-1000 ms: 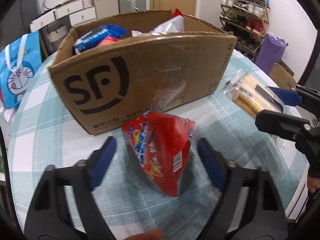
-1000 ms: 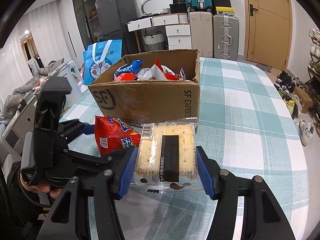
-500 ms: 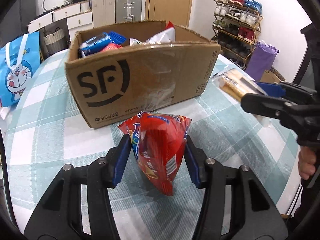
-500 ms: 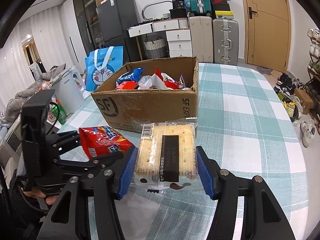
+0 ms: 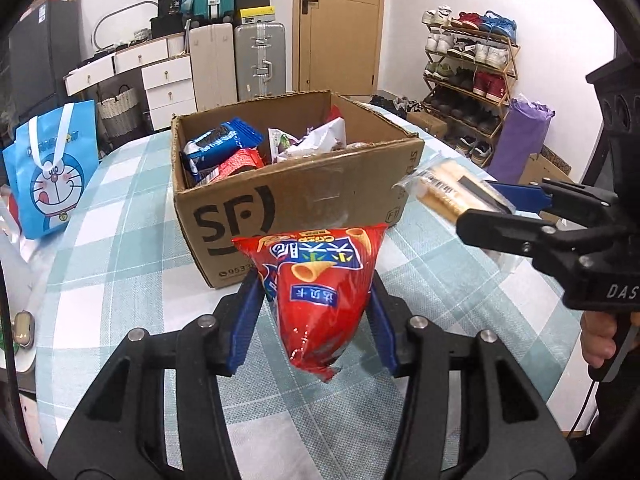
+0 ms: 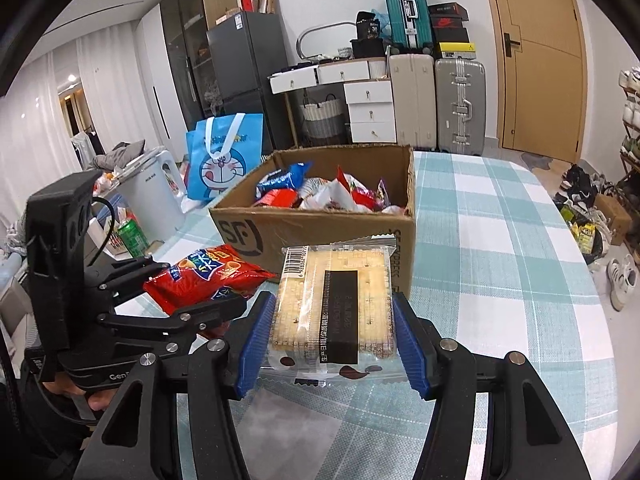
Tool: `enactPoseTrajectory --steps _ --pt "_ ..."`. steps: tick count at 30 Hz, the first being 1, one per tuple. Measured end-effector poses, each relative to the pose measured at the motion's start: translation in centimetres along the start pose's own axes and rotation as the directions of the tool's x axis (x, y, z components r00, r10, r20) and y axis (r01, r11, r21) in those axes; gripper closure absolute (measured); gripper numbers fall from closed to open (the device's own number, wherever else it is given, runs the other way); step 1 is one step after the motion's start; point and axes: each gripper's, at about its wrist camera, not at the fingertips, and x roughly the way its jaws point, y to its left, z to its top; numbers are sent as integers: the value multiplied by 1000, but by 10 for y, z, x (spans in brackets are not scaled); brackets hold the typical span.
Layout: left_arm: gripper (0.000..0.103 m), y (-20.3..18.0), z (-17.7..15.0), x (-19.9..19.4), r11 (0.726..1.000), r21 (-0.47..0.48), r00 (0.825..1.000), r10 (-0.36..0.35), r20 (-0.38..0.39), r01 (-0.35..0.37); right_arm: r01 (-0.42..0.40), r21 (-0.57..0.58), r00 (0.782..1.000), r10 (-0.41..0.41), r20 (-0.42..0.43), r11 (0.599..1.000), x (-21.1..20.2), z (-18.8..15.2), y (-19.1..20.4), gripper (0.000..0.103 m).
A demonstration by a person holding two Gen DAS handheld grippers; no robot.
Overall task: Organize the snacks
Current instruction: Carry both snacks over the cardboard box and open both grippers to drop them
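Since a second ago: closed on the red snack bag (image 5: 320, 300) and raised it off the worktop (image 5: 120, 240) — left hand-held gripper (image 5: 312, 320), blue pads pinching both sides, bag hanging just near of the cardboard box (image 5: 296, 200). Clamped on the clear cracker packet (image 6: 336, 304) as before — right hand-held gripper (image 6: 332, 340), jaws partly apart around its width, to the right of the bag, near the box's near corner. Inside the box, assorted snack packs (image 6: 320, 196).

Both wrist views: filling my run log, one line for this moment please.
left gripper: shut on red chip bag | right gripper: shut on clear cracker pack | brown cardboard box: ahead
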Motion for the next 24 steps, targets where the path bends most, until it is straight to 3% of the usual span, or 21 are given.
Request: enactPoseTrajectory --steps 24 --pt "57 9 -4 -14 1000 -25 1000 -17 19 17 -5 -5 1000 5 18 1000 -4 1 3 44"
